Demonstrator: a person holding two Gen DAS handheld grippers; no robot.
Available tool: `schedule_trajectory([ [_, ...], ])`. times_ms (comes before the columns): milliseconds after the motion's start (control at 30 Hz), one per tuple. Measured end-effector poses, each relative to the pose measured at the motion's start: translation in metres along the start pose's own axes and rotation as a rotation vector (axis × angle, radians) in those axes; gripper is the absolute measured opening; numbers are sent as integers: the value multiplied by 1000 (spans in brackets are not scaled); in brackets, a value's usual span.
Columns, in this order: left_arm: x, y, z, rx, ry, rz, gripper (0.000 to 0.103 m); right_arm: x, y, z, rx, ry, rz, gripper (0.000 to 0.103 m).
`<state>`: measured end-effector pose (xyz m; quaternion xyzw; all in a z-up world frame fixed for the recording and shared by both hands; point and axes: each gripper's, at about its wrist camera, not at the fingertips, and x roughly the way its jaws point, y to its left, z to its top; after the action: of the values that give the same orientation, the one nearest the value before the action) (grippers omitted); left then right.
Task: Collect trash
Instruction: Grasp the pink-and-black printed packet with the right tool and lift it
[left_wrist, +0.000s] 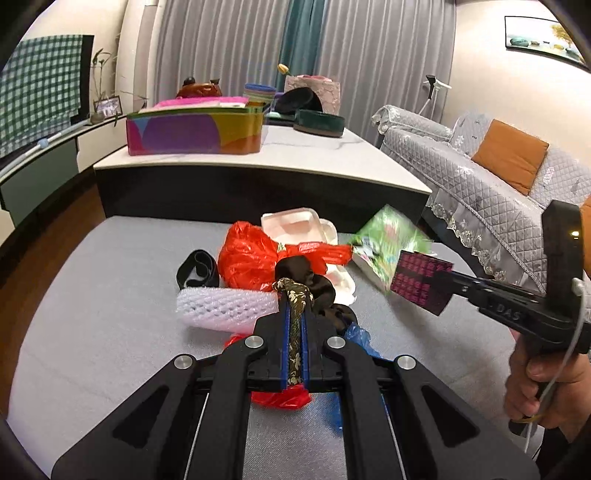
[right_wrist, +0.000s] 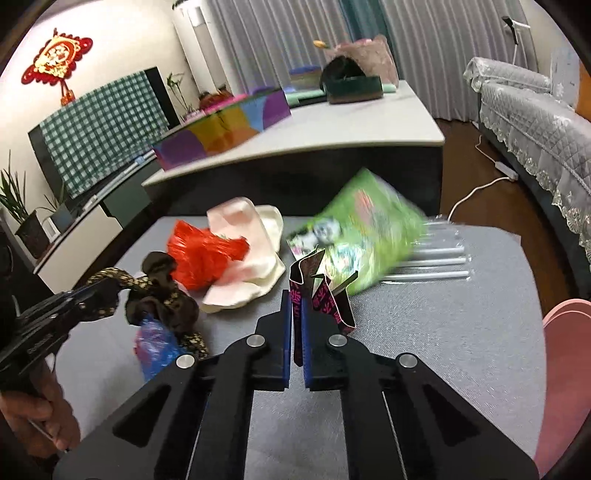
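While our left hand-held gripper (left_wrist: 294, 295) clamps a patterned cord (left_wrist: 293, 332), our right hand-held gripper (right_wrist: 295, 295) pinches a black-pink wrapper (right_wrist: 321, 291) just beside the green bag (right_wrist: 365, 229).

Both wrist cameras look steeply down along their own claws, close over the grey padded counter (left_wrist: 92, 280), sharing the crumpled red plastic bag (left_wrist: 245, 258) near 12 o'clock.

Green packet (right_wrist: 369, 229) motion-blurred, print illegible

"DAS" on right gripper (left_wrist: 445, 275)
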<state>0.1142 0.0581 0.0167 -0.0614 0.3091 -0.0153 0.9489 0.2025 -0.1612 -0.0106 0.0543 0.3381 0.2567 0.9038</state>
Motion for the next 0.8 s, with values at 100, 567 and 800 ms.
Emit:
schedule_trajectory([
  [100,-4,-1,2,2,-15,4,4,-14,0,-1,-5,-22,1,5],
  [567,-27,-9,17,17,-77,7,4,-72,8,-6,-67,-109,-46,5],
  [800,-39,-15,22,25,-103,-1,4,-96,7,-7,-68,-143,-67,5],
])
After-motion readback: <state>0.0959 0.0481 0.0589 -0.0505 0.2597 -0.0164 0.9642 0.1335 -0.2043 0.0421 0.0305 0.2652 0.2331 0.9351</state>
